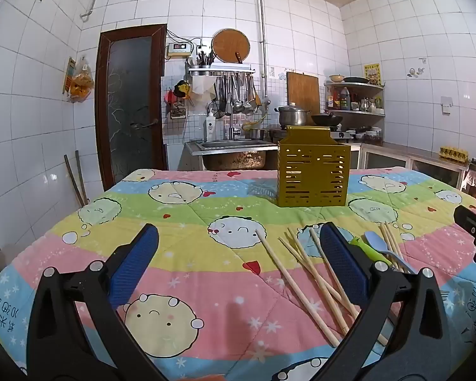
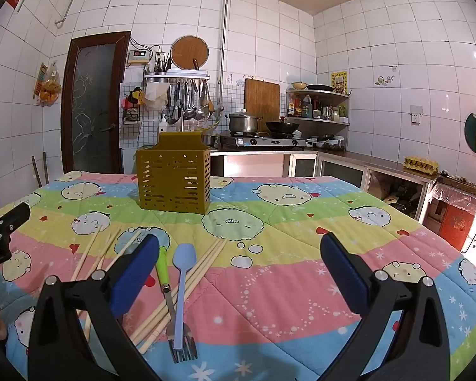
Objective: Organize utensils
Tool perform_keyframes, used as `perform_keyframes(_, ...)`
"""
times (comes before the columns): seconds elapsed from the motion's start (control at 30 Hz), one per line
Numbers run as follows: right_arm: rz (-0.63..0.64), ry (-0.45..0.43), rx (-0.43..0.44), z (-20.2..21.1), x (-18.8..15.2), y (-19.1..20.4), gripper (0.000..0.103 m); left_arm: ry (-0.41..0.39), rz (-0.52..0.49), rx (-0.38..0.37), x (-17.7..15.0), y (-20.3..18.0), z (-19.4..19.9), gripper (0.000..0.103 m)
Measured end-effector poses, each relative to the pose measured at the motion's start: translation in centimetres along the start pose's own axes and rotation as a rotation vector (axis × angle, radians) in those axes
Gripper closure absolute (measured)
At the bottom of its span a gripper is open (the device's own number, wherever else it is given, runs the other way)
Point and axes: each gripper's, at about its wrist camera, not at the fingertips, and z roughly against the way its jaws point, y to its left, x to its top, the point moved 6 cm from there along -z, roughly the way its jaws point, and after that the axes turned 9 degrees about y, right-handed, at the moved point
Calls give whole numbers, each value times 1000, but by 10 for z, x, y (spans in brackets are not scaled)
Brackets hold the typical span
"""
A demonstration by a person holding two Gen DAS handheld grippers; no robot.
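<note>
Both the left gripper (image 1: 238, 254) and right gripper (image 2: 239, 258) hover spread wide and empty above a cartoon quilt (image 2: 301, 285), where several loose chopsticks (image 2: 203, 266), two forks (image 2: 182, 346) and one blue spoon (image 2: 181, 273) lie before one gold slotted utensil holder (image 2: 173, 179); no writing is legible.

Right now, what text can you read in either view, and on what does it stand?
Quilt: "加油", upside down; the other characters are unclear.
Wall display: red digits, blurred.
Yellow poster: too small.
Left gripper: white lettering on its side in the right wrist view, cut off.
</note>
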Motion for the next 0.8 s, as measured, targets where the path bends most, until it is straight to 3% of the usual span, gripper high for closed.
perform_keyframes(0.8,1,2,0,0,0,0,4,3,1,-1,0,0,0,5)
